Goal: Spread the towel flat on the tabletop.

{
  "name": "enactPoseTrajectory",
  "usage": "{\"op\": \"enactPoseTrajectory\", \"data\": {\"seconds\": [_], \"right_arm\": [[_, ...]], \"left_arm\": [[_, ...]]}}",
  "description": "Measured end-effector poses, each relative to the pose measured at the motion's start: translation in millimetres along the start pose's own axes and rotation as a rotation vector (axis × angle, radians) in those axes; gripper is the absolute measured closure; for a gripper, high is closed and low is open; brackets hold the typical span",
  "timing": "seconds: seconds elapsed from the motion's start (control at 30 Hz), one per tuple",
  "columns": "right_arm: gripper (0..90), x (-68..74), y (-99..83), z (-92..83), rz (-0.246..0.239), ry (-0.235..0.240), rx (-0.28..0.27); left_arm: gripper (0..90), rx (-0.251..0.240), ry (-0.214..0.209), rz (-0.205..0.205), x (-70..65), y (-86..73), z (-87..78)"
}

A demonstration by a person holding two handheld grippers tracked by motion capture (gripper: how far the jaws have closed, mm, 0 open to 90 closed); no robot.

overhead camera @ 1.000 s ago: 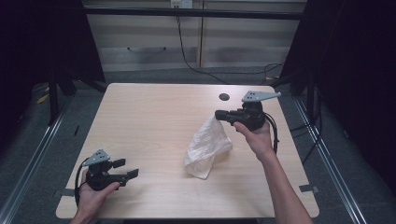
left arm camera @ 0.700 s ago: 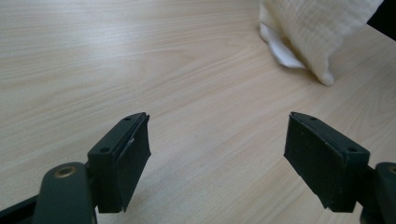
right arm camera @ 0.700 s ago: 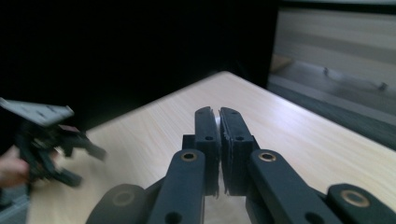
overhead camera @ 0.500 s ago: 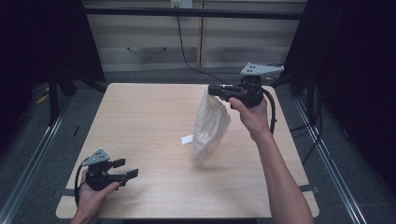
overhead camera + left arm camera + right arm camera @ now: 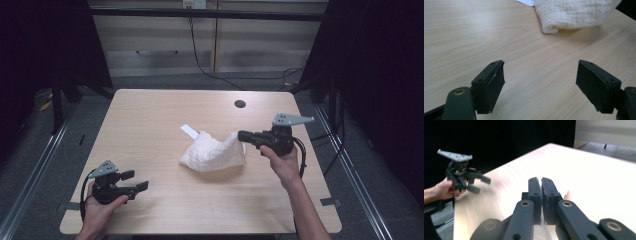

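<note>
1. The white cloth (image 5: 214, 153) lies crumpled near the middle of the counter (image 5: 150, 115), its right-hand corner lifted toward the right gripper (image 5: 243, 135). I judge the work in hand to be spreading or folding this cloth, with the right hand carrying one corner.

2. In the right gripper view the jaws are pressed together with barely a slit between them. From above, their tips meet the raised corner of the cloth at about 3 o'clock from its bulk, so they seem to be pinching that corner, though the fabric itself is hard to make out between them.

3. The left gripper (image 5: 136, 181) rests low over the counter at about 7 o'clock from the cloth, well apart from it. Its jaws stand wide open with bare wood between them, holding nothing.

4. A small white paper slip (image 5: 189, 131) lies just beside the cloth at about 11 o'clock.

5. Next, I'd expect the left gripper to travel up to the cloth's near edge (image 5: 550, 28) and close on a free corner, so both hands can pull it flat.
</note>
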State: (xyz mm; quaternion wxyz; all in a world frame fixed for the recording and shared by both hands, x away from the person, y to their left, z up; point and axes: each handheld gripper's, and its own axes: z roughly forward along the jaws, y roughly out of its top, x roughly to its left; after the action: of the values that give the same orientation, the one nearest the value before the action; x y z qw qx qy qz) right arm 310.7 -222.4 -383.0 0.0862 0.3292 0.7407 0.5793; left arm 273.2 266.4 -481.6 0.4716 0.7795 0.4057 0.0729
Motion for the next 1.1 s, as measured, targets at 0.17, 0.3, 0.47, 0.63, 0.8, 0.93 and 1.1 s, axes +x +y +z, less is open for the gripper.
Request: {"op": "enactPoseTrajectory", "data": {"seconds": [0.17,0.3,0.47,0.63,0.8,0.93,1.1], "right_arm": [[86.7,1.7,-36.9,-9.6,0.038,-0.006,0.048],[86.7,5.3,-58.3,-16.4,0.059,-0.019,0.089],[86.8,6.5,-77.5,-16.2,0.073,-0.026,0.166],[86.7,5.0,-87.5,-11.8,0.078,-0.029,0.216],[86.7,0.6,-97.5,-9.1,0.100,-0.030,0.232],[86.7,-2.6,-99.2,-9.7,0.103,-0.034,0.228],[86.6,-7.0,-101.3,-10.9,0.123,-0.034,0.219]], "left_arm": [[23.8,0.000,-0.002,0.003,-1.9,0.3,1.3],[25.4,0.001,-0.003,-0.003,-1.7,1.2,2.9],[28.4,0.010,-0.015,0.010,-5.2,7.2,7.7],[28.9,-0.012,-0.083,0.046,-14.2,32.3,15.5],[25.6,0.024,-0.117,0.059,-16.2,49.7,40.2],[30.3,0.054,-0.138,0.063,-19.4,56.6,70.8],[36.5,0.099,-0.168,0.069,-14.6,64.0,99.9]]}}
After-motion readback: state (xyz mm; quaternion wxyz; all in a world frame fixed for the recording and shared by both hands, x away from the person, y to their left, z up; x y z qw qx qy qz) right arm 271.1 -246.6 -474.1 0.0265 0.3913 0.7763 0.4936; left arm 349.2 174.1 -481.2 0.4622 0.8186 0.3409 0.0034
